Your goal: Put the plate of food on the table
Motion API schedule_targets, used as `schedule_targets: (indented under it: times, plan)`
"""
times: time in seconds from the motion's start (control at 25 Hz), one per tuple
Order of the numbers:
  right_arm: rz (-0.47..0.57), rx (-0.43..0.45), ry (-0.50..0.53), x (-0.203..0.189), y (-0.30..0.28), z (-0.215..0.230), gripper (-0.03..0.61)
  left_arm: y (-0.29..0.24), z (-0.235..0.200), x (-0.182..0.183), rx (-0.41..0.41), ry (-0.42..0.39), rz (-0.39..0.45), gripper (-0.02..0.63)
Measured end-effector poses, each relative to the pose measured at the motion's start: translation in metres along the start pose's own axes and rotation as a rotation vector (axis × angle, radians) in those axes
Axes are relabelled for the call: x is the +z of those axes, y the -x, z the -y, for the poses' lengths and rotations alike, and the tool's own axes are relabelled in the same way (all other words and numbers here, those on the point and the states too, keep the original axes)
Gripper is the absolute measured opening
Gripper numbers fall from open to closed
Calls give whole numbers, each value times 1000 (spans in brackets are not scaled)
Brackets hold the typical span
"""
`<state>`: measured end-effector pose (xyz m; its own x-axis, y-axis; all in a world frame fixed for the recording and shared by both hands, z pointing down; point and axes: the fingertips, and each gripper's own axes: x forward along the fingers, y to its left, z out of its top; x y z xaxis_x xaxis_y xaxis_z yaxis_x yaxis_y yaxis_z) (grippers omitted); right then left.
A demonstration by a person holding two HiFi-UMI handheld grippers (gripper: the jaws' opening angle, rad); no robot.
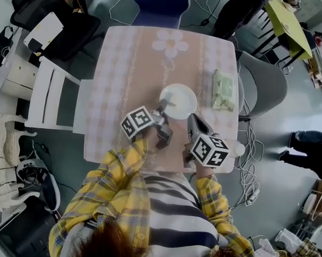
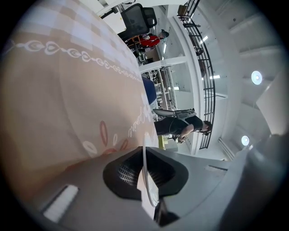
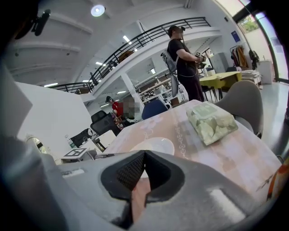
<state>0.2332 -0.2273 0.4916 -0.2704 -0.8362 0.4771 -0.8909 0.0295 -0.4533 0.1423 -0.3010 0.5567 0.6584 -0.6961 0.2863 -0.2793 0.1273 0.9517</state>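
Observation:
A round white plate [image 1: 179, 101] is over the middle of the table [image 1: 126, 65], which has a pink checked cloth. From above its inside looks plain white. My left gripper [image 1: 163, 105] is shut on the plate's near-left rim. In the left gripper view the rim [image 2: 143, 155] shows as a thin white edge pinched between the jaws of the left gripper [image 2: 145, 180]. My right gripper [image 1: 192, 119] is shut and empty just below and to the right of the plate, not touching it. In the right gripper view the plate [image 3: 156, 145] lies low on the cloth beyond the closed right gripper [image 3: 143, 170].
A green soft packet [image 1: 224, 91] [image 3: 211, 122] lies on the table's right side. A blue chair [image 1: 160, 8] stands at the far edge, a grey chair [image 1: 264, 76] at the right and a white chair [image 1: 56, 97] at the left. A person [image 3: 184, 58] stands beyond the table.

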Motion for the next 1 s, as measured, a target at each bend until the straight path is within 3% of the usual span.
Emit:
schedule_targets:
  times: [0.4, 0.6, 0.76, 1.0]
  plan:
    - [-56, 30, -2, -1, -20, 9, -5, -20, -7, 3, 49, -11, 29, 10]
    - [-79, 36, -28, -5, -27, 11, -5, -24, -5, 6, 66, -78, 41, 14]
    - [-91, 46, -29, -7, -32, 10, -5, -28, -3, 5, 57, -98, 18, 9]
    - [-99, 53, -50, -8, -36, 9, -5, -28, -6, 4, 110, -131, -27, 6]
